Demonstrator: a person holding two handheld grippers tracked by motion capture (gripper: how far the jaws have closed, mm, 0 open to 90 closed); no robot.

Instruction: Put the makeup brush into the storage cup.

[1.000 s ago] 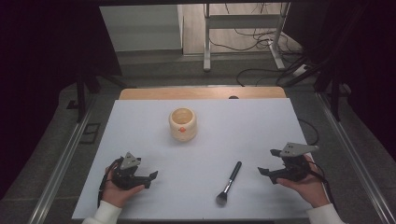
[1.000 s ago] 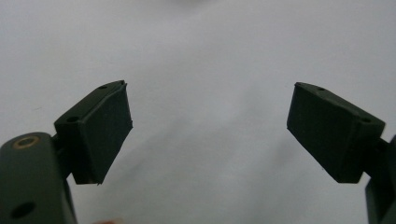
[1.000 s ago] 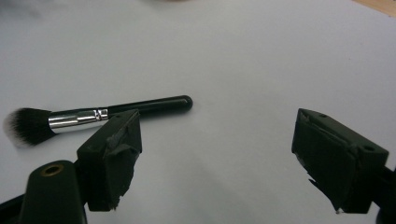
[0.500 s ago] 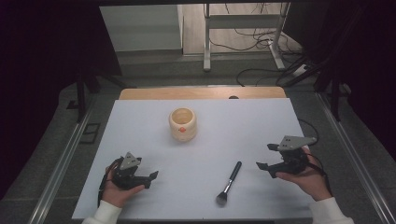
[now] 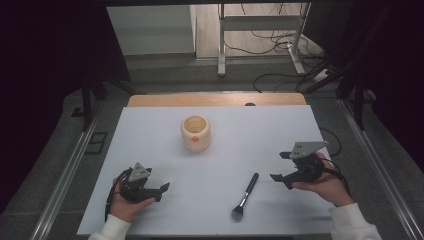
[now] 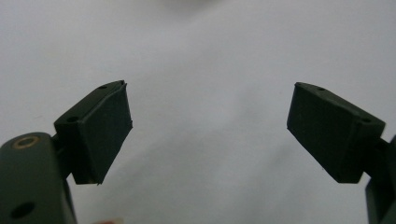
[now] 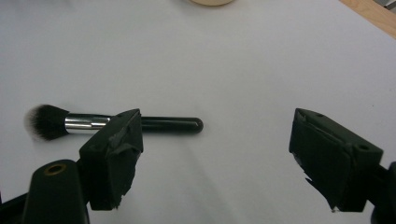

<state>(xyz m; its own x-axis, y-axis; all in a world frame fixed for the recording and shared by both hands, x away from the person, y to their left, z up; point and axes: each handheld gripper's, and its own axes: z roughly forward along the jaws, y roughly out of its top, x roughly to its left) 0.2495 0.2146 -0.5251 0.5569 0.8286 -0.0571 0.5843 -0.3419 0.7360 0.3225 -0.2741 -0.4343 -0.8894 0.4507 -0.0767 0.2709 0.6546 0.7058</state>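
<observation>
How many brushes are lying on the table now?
1. The brush lies on the white table, between the two grippers and nearer the right gripper, bristles toward the person. Nothing seems hidden.

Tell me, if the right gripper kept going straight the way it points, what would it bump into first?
Probably the makeup brush: the right gripper, open, points toward its black handle, though depth is hard to judge.

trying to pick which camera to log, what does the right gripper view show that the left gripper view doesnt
Right gripper view alone: the makeup brush lying on the sheet, bristles left and black handle right, partly behind one jaw, plus the cream cup's base at the top edge and a strip of wooden table. Left gripper view alone: nothing distinct beyond bare sheet. Both: two black jaws spread wide over the white sheet.
</observation>
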